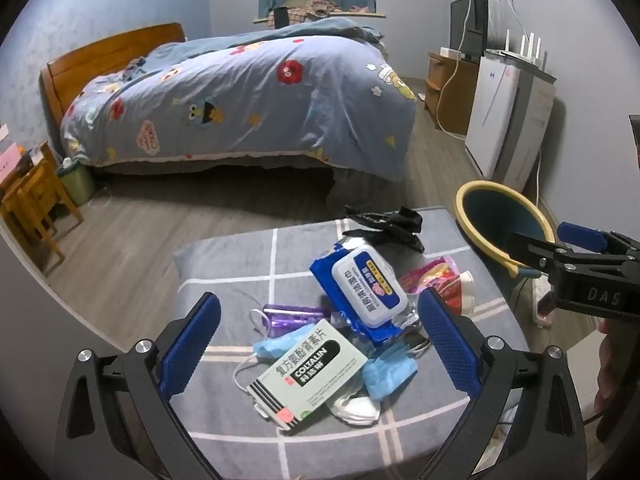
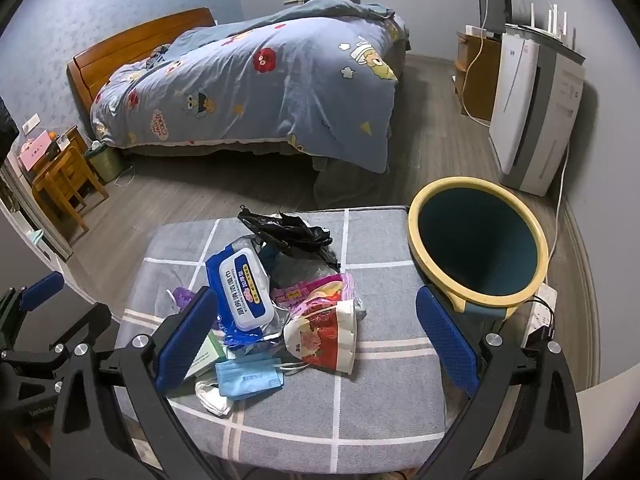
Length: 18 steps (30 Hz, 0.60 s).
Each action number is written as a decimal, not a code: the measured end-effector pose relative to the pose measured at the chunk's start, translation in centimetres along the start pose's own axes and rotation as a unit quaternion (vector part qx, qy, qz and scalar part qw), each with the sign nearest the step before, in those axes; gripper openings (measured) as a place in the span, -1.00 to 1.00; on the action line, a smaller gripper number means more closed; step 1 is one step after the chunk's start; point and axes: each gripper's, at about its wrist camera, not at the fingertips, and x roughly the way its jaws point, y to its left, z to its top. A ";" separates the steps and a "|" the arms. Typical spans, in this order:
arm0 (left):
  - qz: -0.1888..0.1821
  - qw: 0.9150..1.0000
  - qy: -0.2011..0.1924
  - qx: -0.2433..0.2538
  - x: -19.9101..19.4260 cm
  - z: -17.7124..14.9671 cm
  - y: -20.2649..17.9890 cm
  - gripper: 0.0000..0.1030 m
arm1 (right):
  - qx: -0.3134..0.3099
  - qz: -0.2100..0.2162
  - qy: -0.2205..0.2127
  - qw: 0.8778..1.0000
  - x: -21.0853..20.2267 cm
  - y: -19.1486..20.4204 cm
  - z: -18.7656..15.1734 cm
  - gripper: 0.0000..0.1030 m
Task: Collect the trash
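Trash pile [image 1: 340, 332] heaped on cushion [image 2: 380, 408], bin [image 2: 476, 240] just beside for drop-off. Left gripper [image 1: 320, 344] and right gripper [image 2: 316, 340] both spread wide, grasping nothing.

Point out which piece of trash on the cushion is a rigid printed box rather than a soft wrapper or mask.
The pale green medicine box marked COLTALIN, flat at the pile's near edge. Everything around it is soft: blue masks, wipes pack, black bag.

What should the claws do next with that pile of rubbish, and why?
Probably lower the left claw onto the green medicine box. Both claws are open and empty, that box lies on top between the left claw's fingers, and the bin waits beside the cushion.
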 end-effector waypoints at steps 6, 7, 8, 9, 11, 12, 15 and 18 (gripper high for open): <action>-0.001 1.000 0.000 0.000 -0.2 0.0 0.0 0.90 | 0.000 -0.001 0.003 1.000 0.2 0.5 0.2 0.89; -0.001 1.000 0.000 0.000 -0.2 0.0 0.0 0.90 | -0.001 -0.001 0.003 1.000 0.2 0.5 0.2 0.89; -0.001 1.000 0.000 -0.001 -0.2 0.1 0.1 0.90 | -0.001 0.000 0.003 1.000 0.2 0.4 0.2 0.89; -0.001 1.000 0.000 -0.001 -0.2 0.1 0.1 0.90 | -0.001 0.000 0.003 1.000 0.2 0.3 0.1 0.89; -0.001 1.000 0.000 -0.001 -0.2 0.1 0.1 0.90 | -0.002 0.000 0.004 1.000 0.2 0.2 0.1 0.89; -0.001 1.000 0.000 -0.001 -0.2 0.1 0.1 0.90 | -0.002 0.001 0.004 1.000 0.2 0.1 0.0 0.89; 0.000 1.000 0.000 0.000 -0.2 0.1 0.1 0.90 | -0.002 0.000 0.003 1.000 0.2 0.3 0.0 0.89; -0.001 1.000 0.000 0.000 -0.2 0.0 0.1 0.90 | -0.001 0.001 0.003 1.000 0.3 0.3 -0.1 0.89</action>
